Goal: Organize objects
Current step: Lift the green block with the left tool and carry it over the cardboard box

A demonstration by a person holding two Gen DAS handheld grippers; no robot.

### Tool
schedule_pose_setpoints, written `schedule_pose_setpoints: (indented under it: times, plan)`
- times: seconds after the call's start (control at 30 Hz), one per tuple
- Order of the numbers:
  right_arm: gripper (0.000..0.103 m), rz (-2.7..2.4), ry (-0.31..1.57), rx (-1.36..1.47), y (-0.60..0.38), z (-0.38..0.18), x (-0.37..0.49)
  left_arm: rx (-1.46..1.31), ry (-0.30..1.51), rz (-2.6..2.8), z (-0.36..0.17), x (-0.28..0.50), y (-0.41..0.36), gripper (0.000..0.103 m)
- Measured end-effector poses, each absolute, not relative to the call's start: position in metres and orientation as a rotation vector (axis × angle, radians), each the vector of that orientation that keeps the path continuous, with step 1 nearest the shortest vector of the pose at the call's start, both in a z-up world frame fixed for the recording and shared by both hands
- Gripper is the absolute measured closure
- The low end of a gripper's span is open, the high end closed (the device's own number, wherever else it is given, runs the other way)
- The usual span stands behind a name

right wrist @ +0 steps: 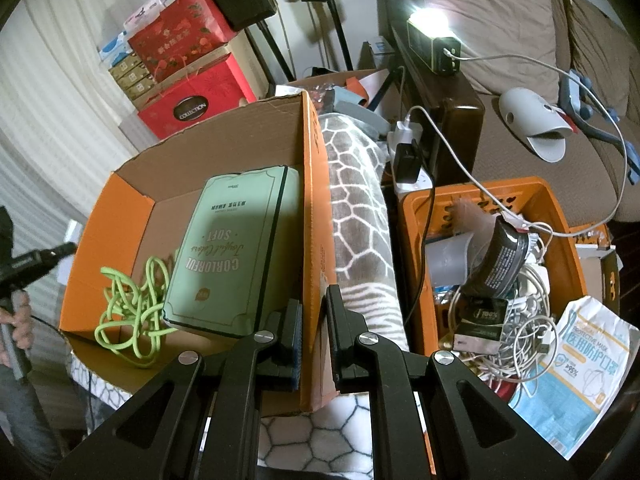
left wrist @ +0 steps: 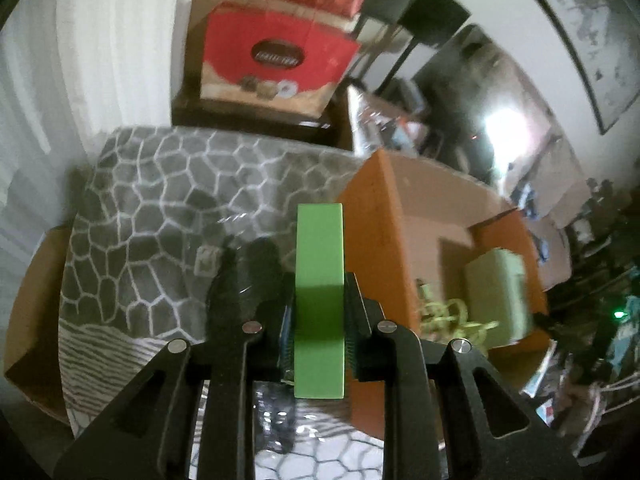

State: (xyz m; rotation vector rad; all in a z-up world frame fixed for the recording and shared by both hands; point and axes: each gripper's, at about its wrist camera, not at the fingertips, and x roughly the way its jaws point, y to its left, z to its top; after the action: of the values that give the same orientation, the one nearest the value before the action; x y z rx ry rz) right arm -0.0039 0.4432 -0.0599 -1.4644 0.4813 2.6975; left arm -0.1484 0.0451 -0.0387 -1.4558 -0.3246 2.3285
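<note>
My left gripper (left wrist: 319,300) is shut on a bright green flat block (left wrist: 320,264), held upright above the grey patterned blanket (left wrist: 168,200), just left of the orange cardboard box (left wrist: 376,216). My right gripper (right wrist: 313,312) is shut on the right wall of that orange cardboard box (right wrist: 314,200). Inside the box lie a pale green notebook (right wrist: 236,248) and a tangled green cord (right wrist: 132,312); both also show blurred in the left wrist view, the notebook (left wrist: 496,292) and the cord (left wrist: 452,316).
An orange crate (right wrist: 412,248) full of cables, a black pouch and packets stands right of the box. A mask packet (right wrist: 576,376) lies at its front. Red gift boxes (right wrist: 192,72) are stacked behind. A sofa (right wrist: 520,40) with a lamp is at the back right.
</note>
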Motion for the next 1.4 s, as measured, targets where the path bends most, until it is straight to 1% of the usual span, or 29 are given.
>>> schedule_pose_setpoints:
  times: [0.37,0.63,0.73,1.07,1.4]
  plan:
    - [0.093,2.698,0.483,-1.465,0.443,-0.060,-0.004,-1.272,-0.325,2.301,0.024,-0.128,0.071,0.083]
    - [0.093,2.698,0.483,-1.464,0.444,-0.060,-0.004,-1.201,-0.290,2.264,0.053,-0.119,0.103,0.083]
    - [0.093,2.698,0.482,-1.465,0.443,-0.060,-0.004,-1.208,-0.269,2.240,0.053,-0.121,0.119,0.083]
    - [0.093,2.698,0.483,-1.465,0.444,-0.060,-0.004,-1.244,-0.166,2.191,0.031,-0.136,0.174,0.083]
    - [0.093,2.698,0.482,-1.464,0.443,-0.060,-0.004,-1.253,-0.129,2.206,0.023,-0.152,0.193,0.083]
